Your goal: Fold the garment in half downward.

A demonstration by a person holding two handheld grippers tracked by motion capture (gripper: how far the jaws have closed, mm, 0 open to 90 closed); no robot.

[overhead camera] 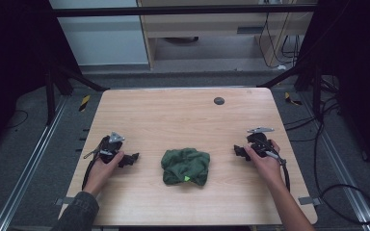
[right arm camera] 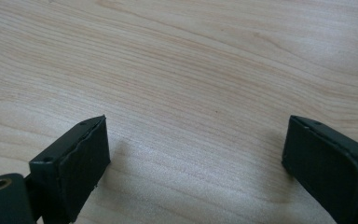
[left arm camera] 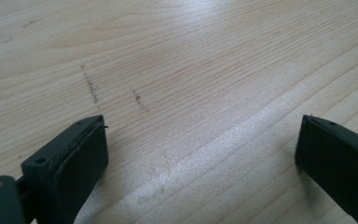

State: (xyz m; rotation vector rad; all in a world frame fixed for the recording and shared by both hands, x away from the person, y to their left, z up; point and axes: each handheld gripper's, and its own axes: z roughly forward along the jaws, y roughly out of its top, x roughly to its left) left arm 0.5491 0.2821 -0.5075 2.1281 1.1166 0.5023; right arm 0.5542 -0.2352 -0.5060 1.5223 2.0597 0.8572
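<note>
green cloth (overhead camera: pixel 185 166) mid-table, open claws well apart.

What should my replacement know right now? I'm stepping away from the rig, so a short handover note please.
Left claw: open, nothing between its jaws, low over the table, left of the green cloth.
Right claw: open, empty, right of the cloth.
Cloth: crumpled in a heap at the middle of the table's near half, between the two claws, touched by neither.
Done: nothing visible yet.
Left: probably gripping the cloth and spreading or folding it.
</note>
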